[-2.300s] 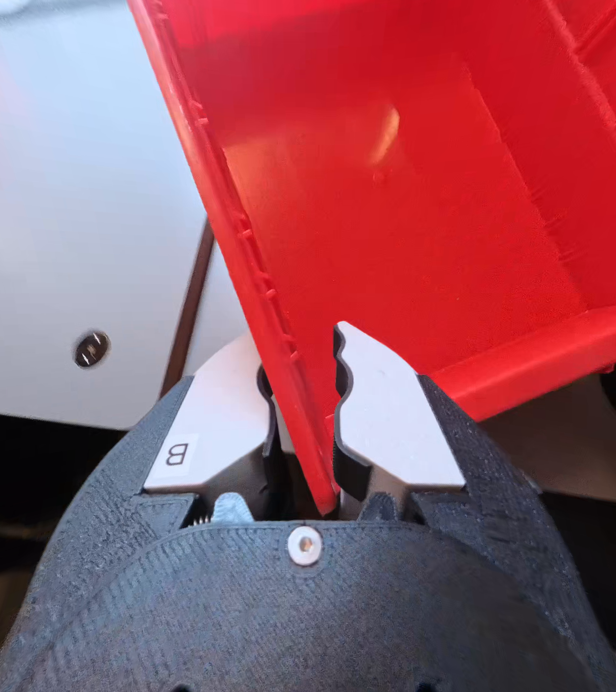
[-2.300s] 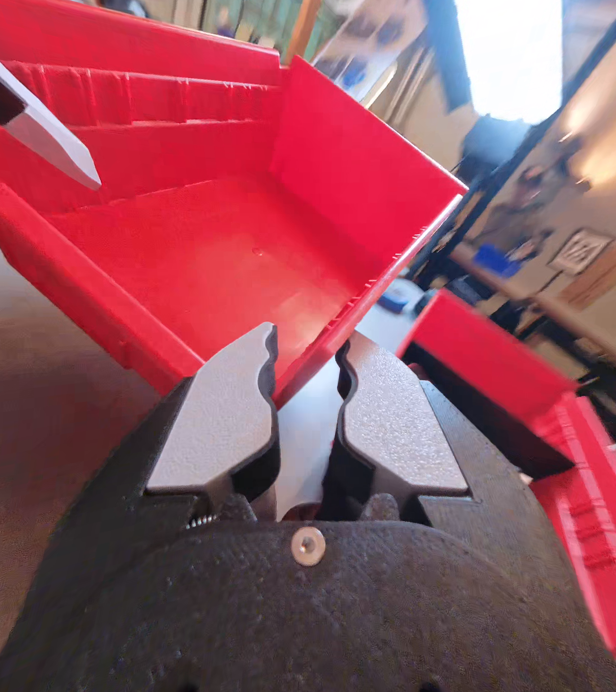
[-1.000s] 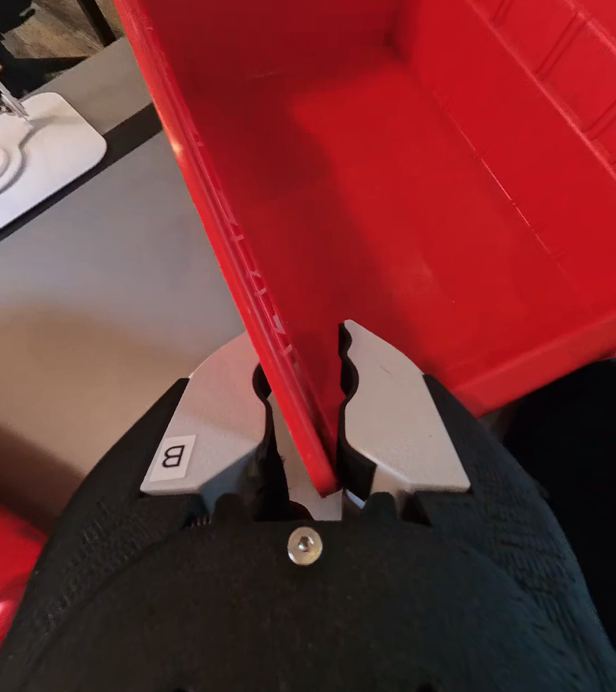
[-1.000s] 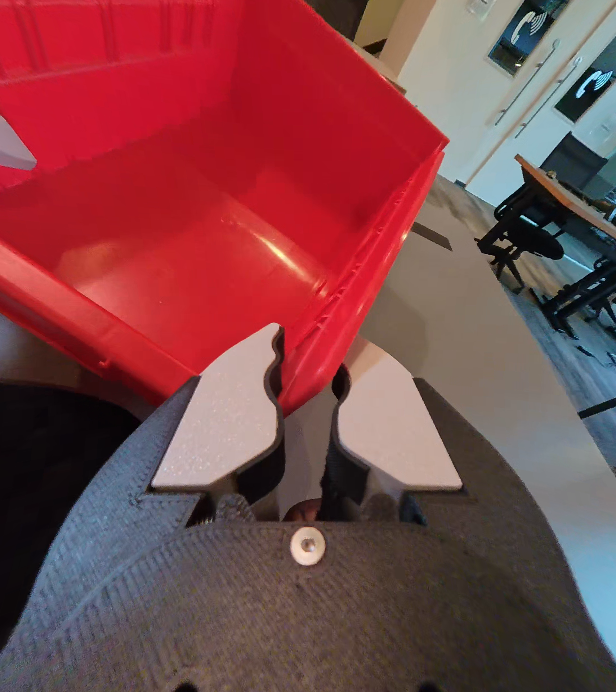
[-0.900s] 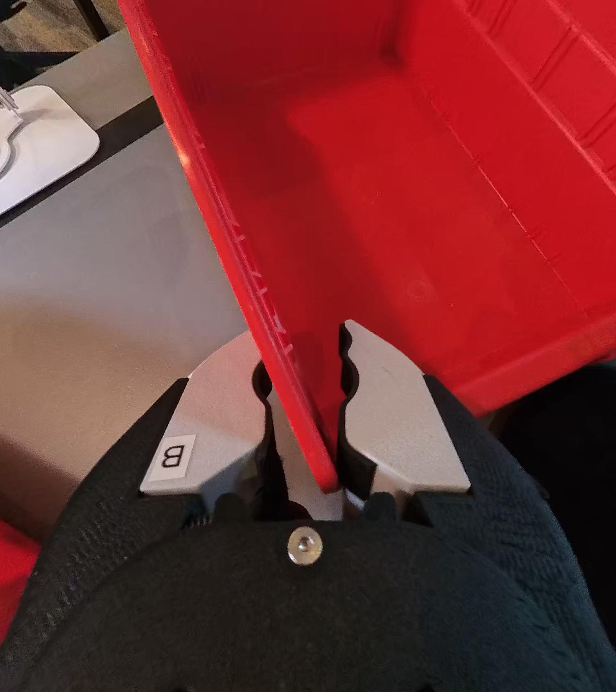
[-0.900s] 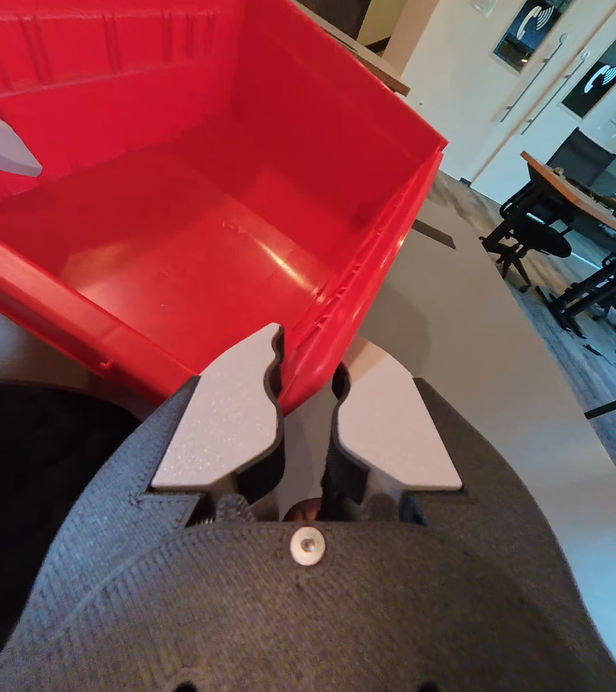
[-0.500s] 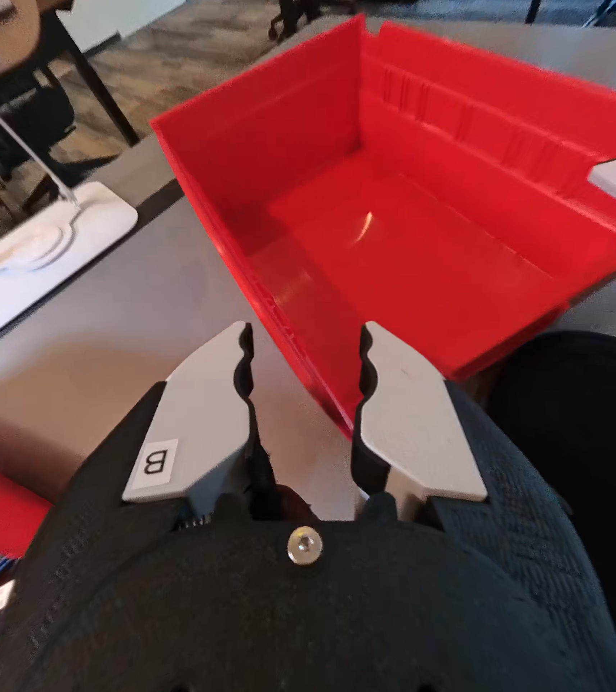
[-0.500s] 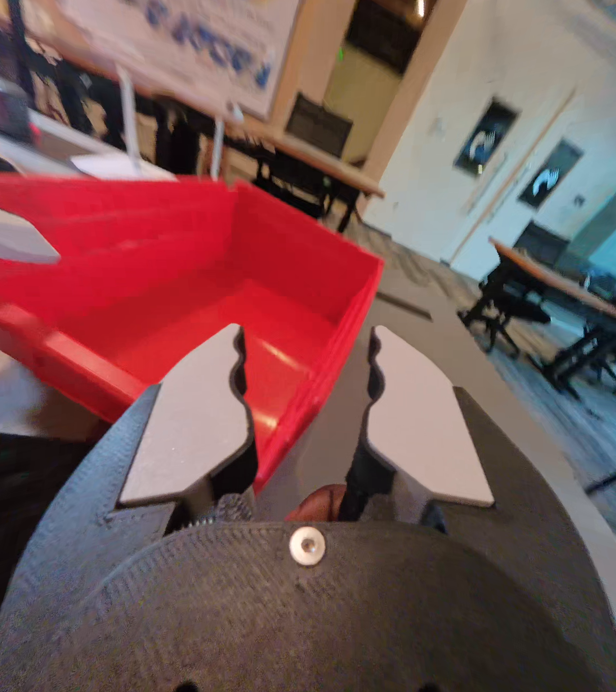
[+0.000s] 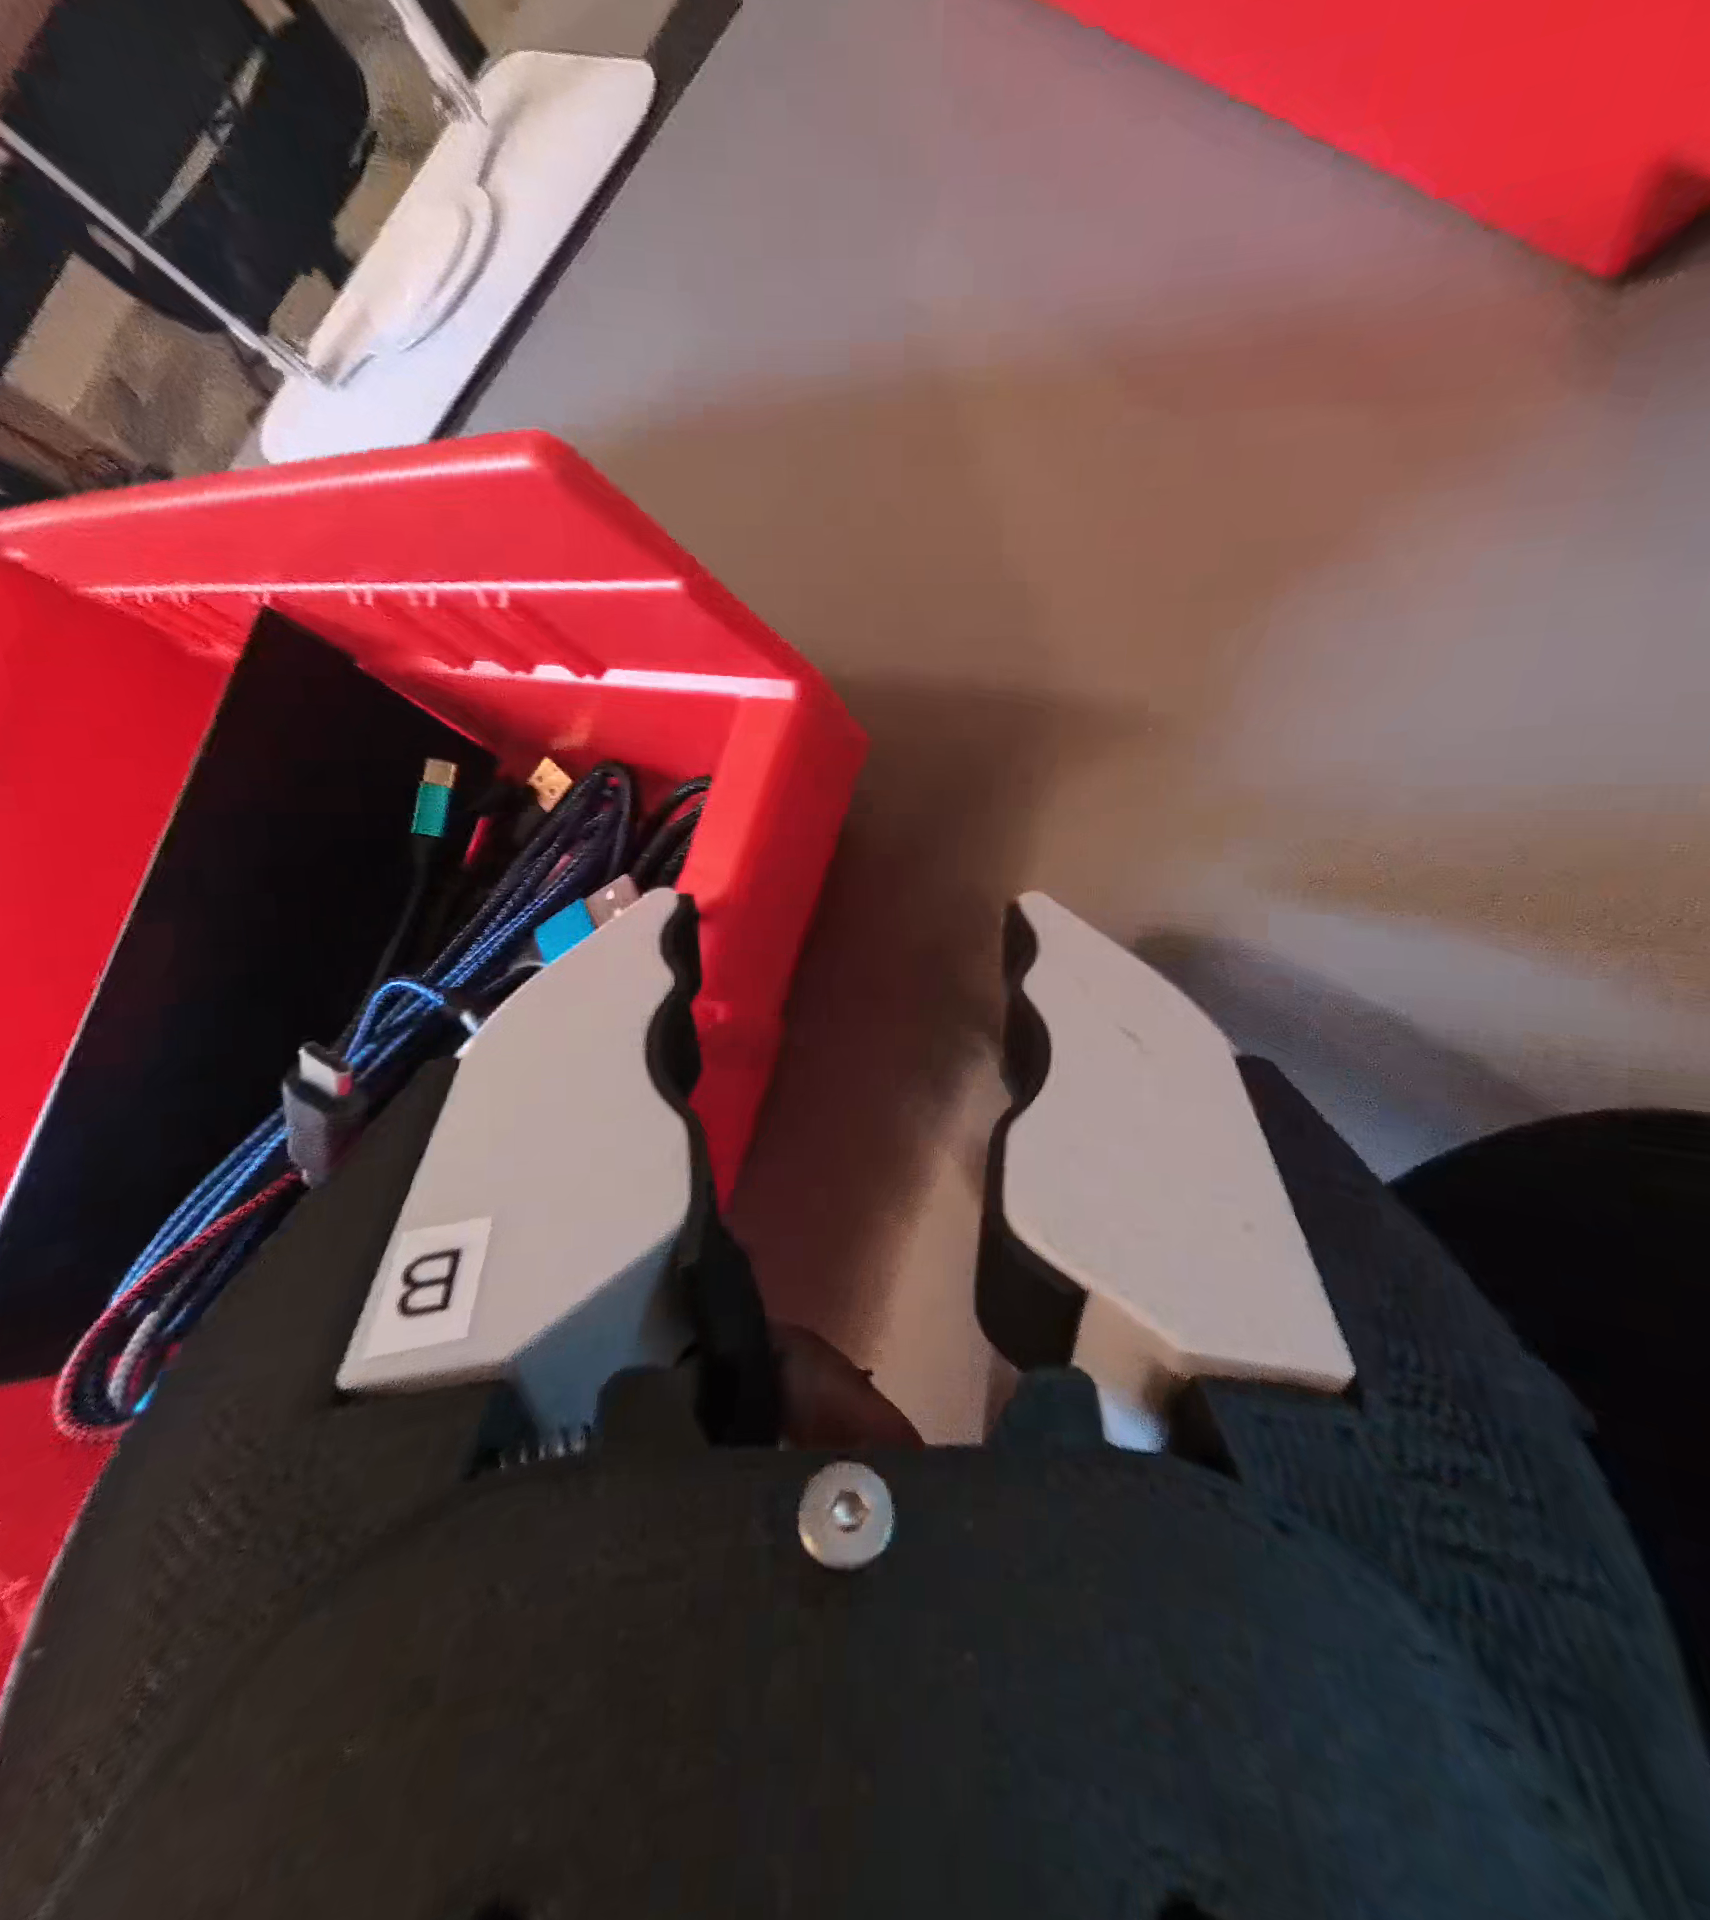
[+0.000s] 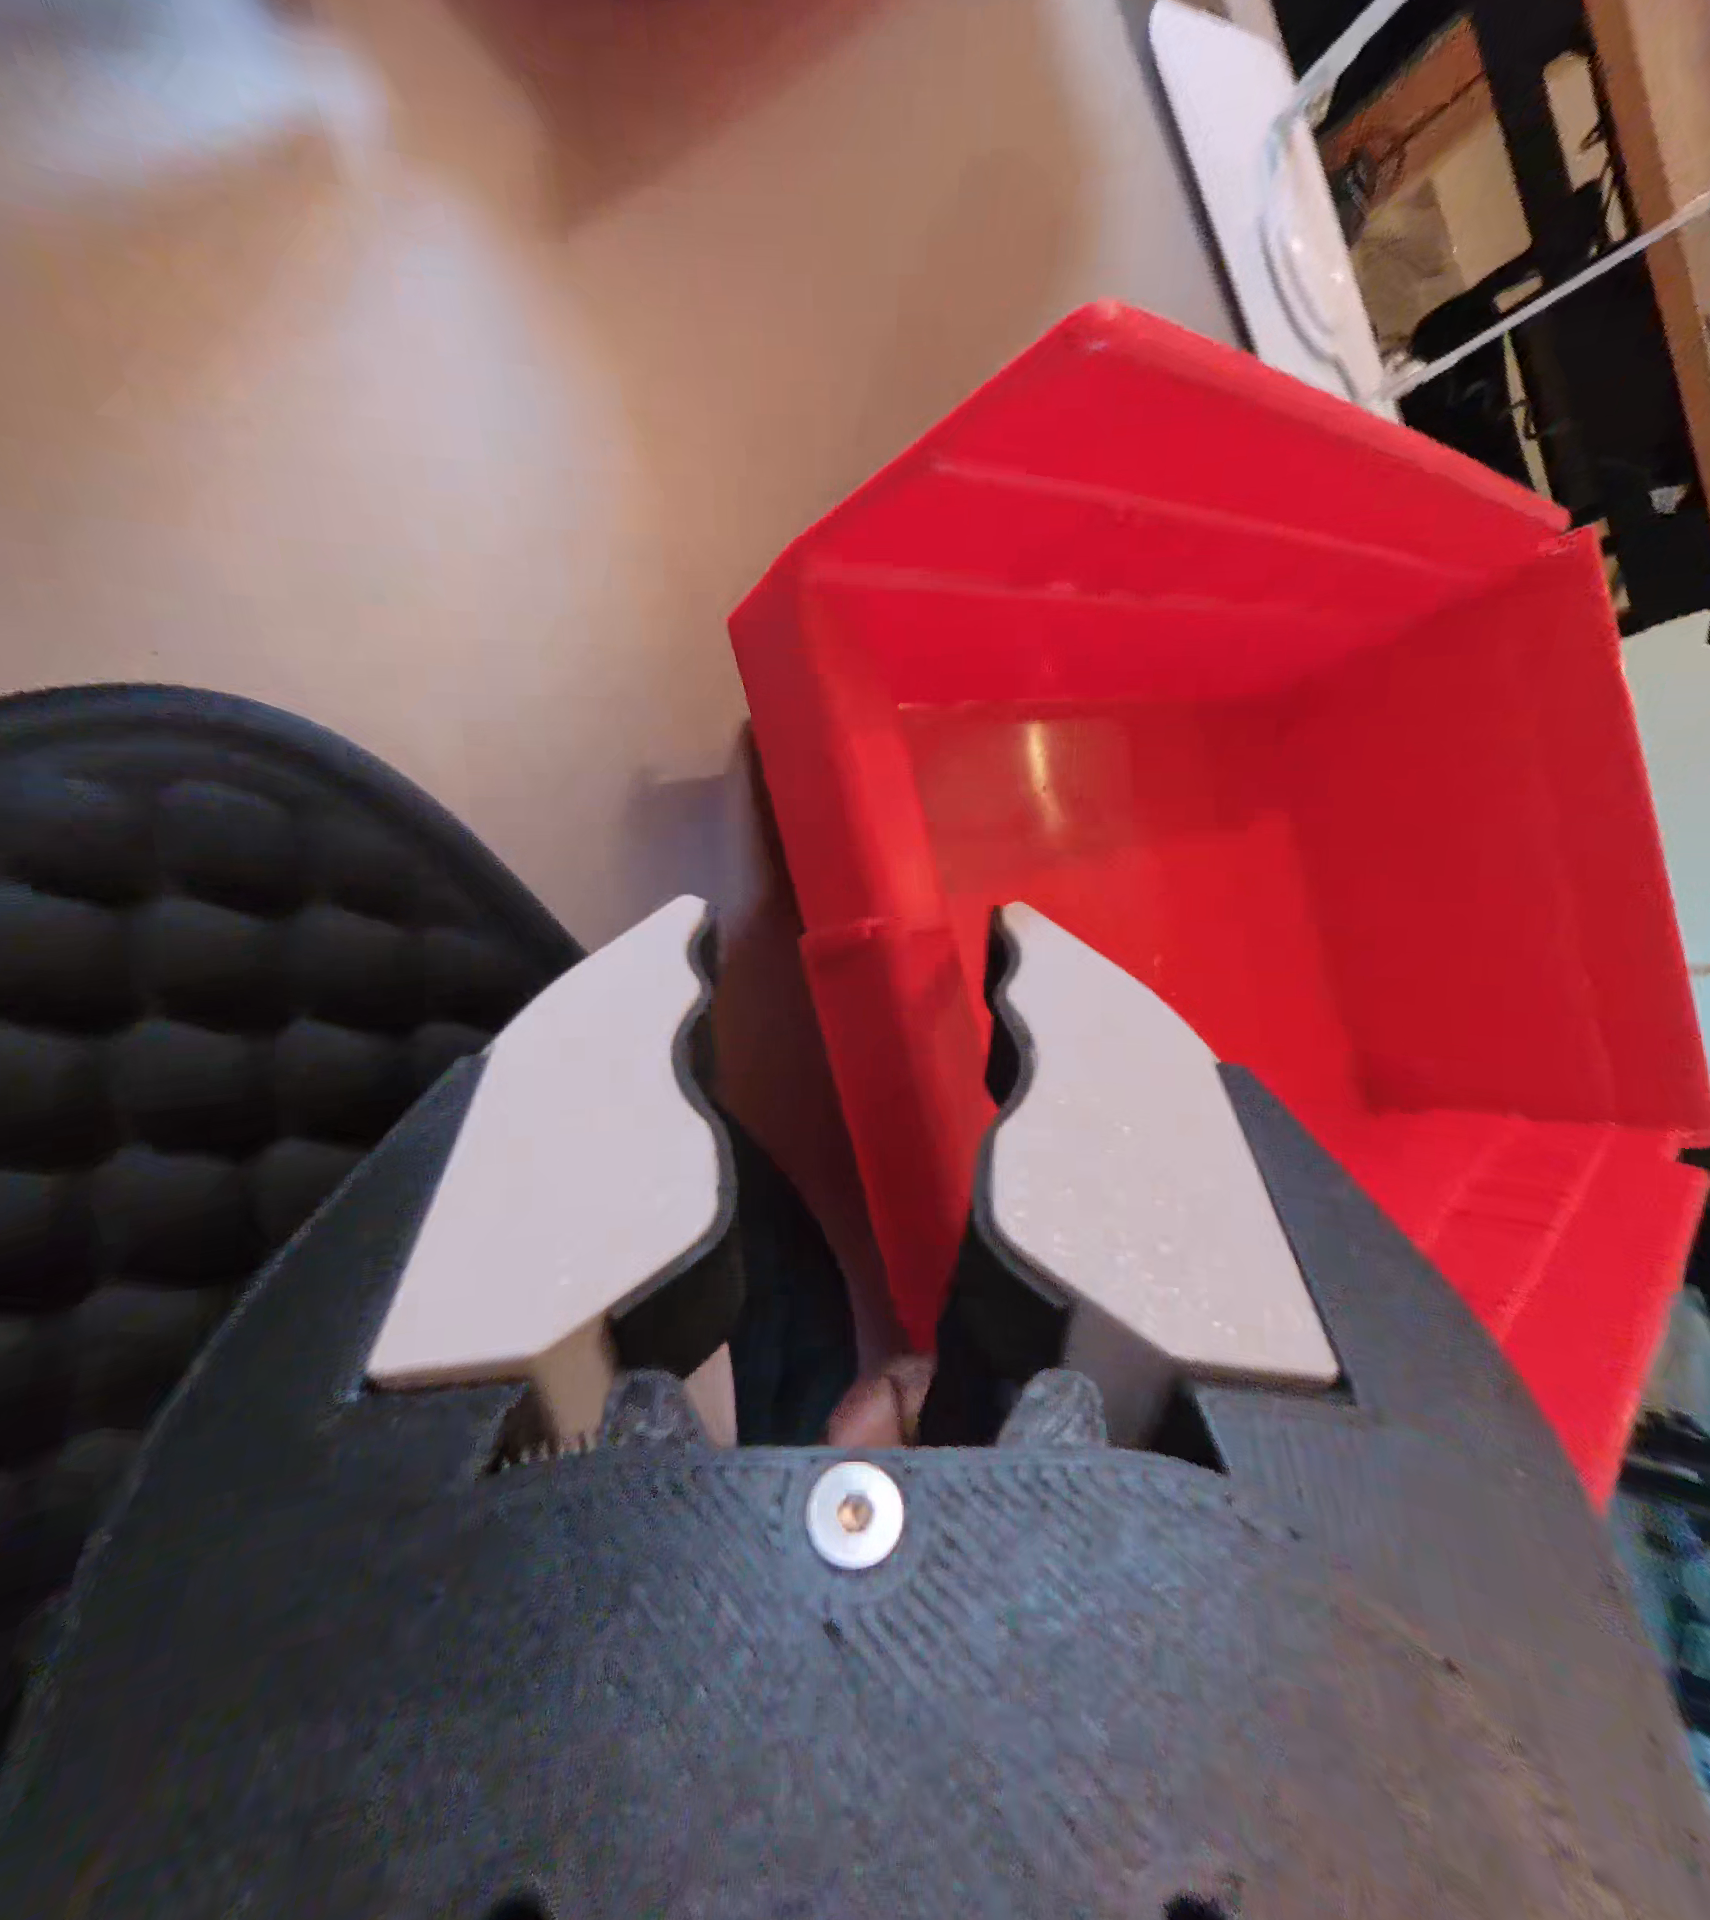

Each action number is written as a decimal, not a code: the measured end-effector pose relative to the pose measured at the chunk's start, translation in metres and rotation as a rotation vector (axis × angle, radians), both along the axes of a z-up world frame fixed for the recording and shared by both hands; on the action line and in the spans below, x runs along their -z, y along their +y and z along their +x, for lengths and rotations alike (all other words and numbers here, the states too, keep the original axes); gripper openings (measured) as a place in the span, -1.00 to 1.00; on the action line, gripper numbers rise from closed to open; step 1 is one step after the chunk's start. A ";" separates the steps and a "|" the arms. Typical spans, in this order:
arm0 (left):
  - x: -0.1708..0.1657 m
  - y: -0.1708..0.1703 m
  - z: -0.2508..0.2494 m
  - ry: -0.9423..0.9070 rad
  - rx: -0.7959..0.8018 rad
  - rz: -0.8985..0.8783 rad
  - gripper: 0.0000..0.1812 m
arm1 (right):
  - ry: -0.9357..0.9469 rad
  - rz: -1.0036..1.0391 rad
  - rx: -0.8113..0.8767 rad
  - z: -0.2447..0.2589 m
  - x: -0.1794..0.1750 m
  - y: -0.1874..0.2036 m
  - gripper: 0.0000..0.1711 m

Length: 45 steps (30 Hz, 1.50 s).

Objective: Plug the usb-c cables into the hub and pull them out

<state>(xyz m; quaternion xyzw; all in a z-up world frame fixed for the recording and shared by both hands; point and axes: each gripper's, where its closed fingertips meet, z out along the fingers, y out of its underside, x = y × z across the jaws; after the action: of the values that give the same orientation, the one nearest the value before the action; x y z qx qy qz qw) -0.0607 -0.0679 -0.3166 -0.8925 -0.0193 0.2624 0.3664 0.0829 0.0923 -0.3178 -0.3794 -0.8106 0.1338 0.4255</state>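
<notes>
Red bin [image 9: 747,831] of cables [image 9: 518,914] by left tool [image 9: 846,997], right view's bin [image 10: 1350,831] empty

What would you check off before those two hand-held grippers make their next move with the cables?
1. Left hand-held gripper free to grab: ok. It is open and holds nothing.
2. Braided usb-c cables in sight: ok. They lie in the red plastic bin with a black divider, just left of that gripper.
3. One cable singled out: not ok. They lie in a tangled bunch.
4. Right hand-held gripper clear: not ok. It is open, but a wall of an empty red plastic bin stands between its fingers.
5. Hub located: cannot tell. It shows in neither view.
</notes>
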 end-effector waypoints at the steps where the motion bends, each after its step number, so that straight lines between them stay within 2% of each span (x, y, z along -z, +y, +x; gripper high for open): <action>1: 0.000 -0.002 -0.002 0.005 0.000 -0.007 -0.39 | -0.021 0.047 0.013 -0.003 0.004 0.004 -0.50; 4: 0.004 -0.021 -0.025 0.080 -0.081 -0.133 -0.40 | -0.074 0.185 0.051 -0.005 0.014 0.020 -0.58; 7: 0.023 -0.046 -0.040 0.086 -0.126 -0.273 -0.42 | -0.076 0.164 0.094 -0.001 0.020 0.033 -0.58; 8: 0.023 -0.054 -0.049 0.114 -0.157 -0.277 -0.54 | -0.073 0.149 0.105 0.002 0.019 0.038 -0.57; 16: 0.023 -0.113 -0.063 0.066 -0.181 -0.263 -0.52 | -0.115 0.209 0.363 0.055 0.022 0.133 -0.49; 23: 0.023 -0.191 -0.059 0.064 -0.182 -0.278 -0.52 | -0.065 0.220 0.438 0.114 0.021 0.177 -0.50; 27: 0.023 -0.240 -0.051 0.036 -0.150 -0.322 -0.52 | 0.018 0.229 0.410 0.149 0.018 0.183 -0.50; 33: 0.023 -0.295 -0.036 0.021 -0.100 -0.344 -0.52 | 0.026 0.263 0.448 0.194 0.017 0.200 -0.49; 40: 0.023 -0.327 -0.021 0.045 -0.054 -0.353 -0.52 | 0.079 0.236 0.505 0.213 0.013 0.208 -0.46; 43: 0.023 -0.335 -0.017 0.026 -0.047 -0.374 -0.52 | 0.102 0.107 0.495 0.214 0.010 0.197 -0.42; 45: 0.023 -0.337 -0.015 0.014 -0.058 -0.359 -0.52 | 0.188 -0.021 0.440 0.210 -0.006 0.181 -0.39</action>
<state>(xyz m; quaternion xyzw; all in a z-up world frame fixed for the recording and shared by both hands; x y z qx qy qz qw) -0.0755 -0.4053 -0.3392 -0.9407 0.0046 0.2785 0.1936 0.2928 0.2737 -0.3118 -0.5371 -0.6638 0.0813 0.5141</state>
